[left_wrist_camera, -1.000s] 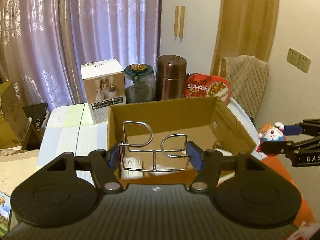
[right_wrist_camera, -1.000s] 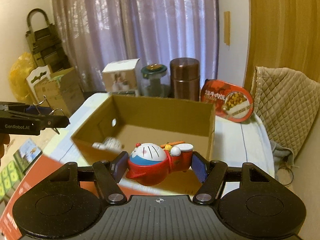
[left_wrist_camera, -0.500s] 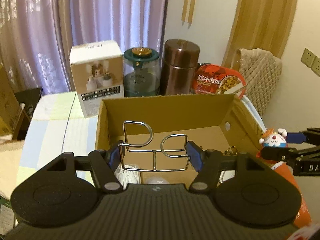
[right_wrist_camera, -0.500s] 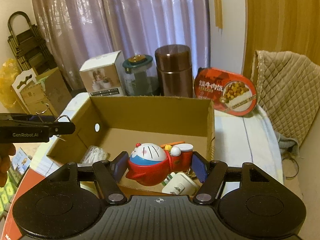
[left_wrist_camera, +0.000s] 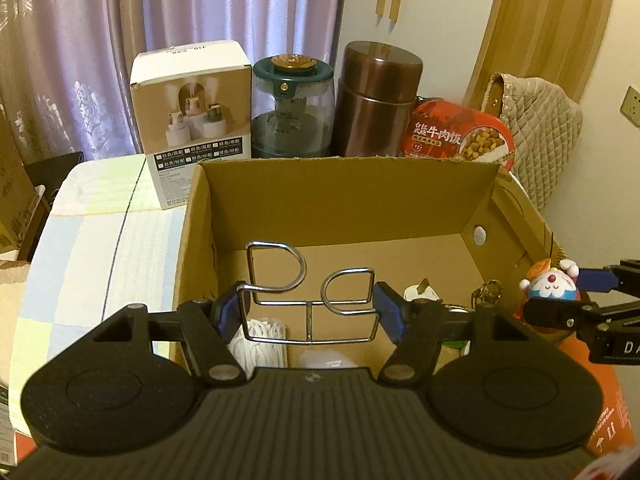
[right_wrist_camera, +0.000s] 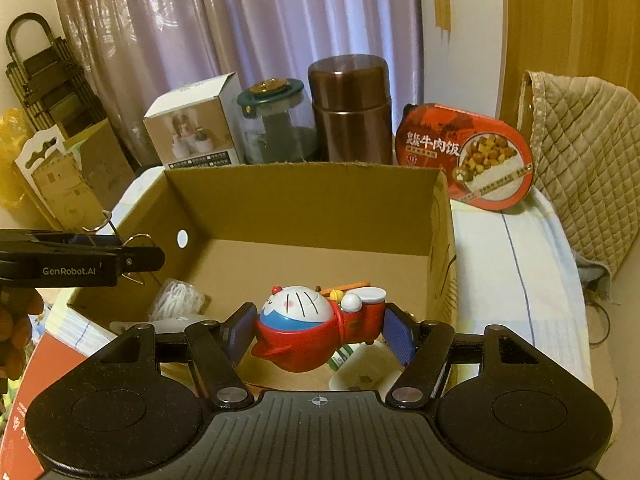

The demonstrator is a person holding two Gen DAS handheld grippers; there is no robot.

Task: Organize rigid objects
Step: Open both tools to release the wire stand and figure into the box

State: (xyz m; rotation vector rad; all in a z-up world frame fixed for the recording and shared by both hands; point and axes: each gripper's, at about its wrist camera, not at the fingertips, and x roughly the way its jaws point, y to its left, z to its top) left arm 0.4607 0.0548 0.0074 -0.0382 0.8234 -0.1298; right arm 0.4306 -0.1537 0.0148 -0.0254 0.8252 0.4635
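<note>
The wire rack (left_wrist_camera: 310, 294) is squeezed between the two blue pads of my left gripper (left_wrist_camera: 310, 312), one pad (left_wrist_camera: 229, 312) on each end of it. It is made of shiny bent wire with two loops that stand up. It hangs in the air over the open cardboard box (left_wrist_camera: 348, 196).

The cat toy (right_wrist_camera: 316, 326) is squeezed in my right gripper (right_wrist_camera: 320, 330). It is red with a blue and white round head, and it lies on its side between the blue pads (right_wrist_camera: 400, 334). It also hangs over the box, near the 6 o'clock wall.

Down in the box, under my left gripper, I see a bundle of white cord (left_wrist_camera: 262, 338) at 7 o'clock. A white plug (left_wrist_camera: 420, 294) lies toward 4 o'clock.

From my left gripper, my right one shows at 3 o'clock with the toy in it. From my right gripper, my left one shows at 9 o'clock.

Behind the box, at 12 o'clock, stand four things in a row. There is a white product box (left_wrist_camera: 194, 118), a glass jar with a green lid (left_wrist_camera: 292, 108), a brown metal can (left_wrist_camera: 378, 98) and a red meal tub (left_wrist_camera: 458, 138). The box sits on a table with a pale checked cloth (left_wrist_camera: 100, 248). A quilted tan cover (right_wrist_camera: 584, 168) is at 2 o'clock. Purple curtains (left_wrist_camera: 160, 20) hang behind it all.
</note>
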